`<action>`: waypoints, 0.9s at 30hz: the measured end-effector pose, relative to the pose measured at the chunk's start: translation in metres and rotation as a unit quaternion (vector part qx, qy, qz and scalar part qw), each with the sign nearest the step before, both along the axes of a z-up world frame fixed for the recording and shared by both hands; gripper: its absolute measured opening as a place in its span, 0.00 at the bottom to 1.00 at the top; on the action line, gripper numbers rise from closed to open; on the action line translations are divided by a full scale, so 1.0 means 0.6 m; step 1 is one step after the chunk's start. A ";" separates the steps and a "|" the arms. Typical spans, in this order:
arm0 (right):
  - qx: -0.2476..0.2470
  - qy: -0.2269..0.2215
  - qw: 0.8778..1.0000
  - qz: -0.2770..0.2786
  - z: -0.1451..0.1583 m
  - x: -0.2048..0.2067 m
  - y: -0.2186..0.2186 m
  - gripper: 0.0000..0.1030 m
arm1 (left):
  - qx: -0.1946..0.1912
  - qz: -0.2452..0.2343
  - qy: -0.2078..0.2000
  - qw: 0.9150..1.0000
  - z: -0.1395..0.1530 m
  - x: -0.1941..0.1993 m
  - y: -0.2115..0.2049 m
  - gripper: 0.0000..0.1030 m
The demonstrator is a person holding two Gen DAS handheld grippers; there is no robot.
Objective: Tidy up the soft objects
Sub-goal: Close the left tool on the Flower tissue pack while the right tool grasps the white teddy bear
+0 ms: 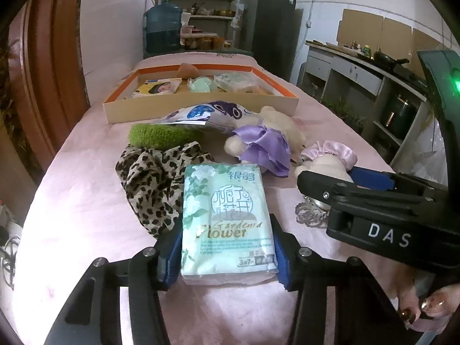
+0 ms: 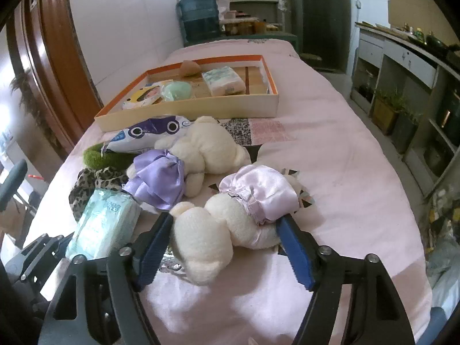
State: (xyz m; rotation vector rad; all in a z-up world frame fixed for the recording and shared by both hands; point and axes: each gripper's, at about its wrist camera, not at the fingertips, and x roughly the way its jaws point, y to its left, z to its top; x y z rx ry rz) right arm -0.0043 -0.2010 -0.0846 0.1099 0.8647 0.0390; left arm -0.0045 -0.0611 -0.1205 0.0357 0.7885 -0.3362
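Note:
My left gripper (image 1: 227,256) is shut on a mint-green tissue pack (image 1: 225,221), its blue pads pressing both sides; the pack also shows in the right wrist view (image 2: 105,224). My right gripper (image 2: 227,247) has its blue pads against both sides of a cream plush bear in a pink satin dress (image 2: 230,218), which lies on the pink cloth. A second cream bear in a purple dress (image 2: 184,161) lies just behind. A leopard-print cloth (image 1: 152,184), a green fuzzy band (image 1: 161,135) and a blue-and-white bag (image 1: 210,115) lie nearby.
An orange-rimmed shallow box (image 2: 187,106) at the far end holds a tissue pack (image 2: 222,80), a green sponge (image 2: 175,92), a printed packet and a brown item. A silver trinket (image 1: 312,215) lies under the right gripper. A wooden door stands left, kitchen shelves right.

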 end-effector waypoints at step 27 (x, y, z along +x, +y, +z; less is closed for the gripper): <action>-0.006 -0.018 1.000 -0.020 0.025 -0.017 -0.023 0.52 | -0.030 0.000 -0.037 0.999 0.037 -0.017 0.016 0.44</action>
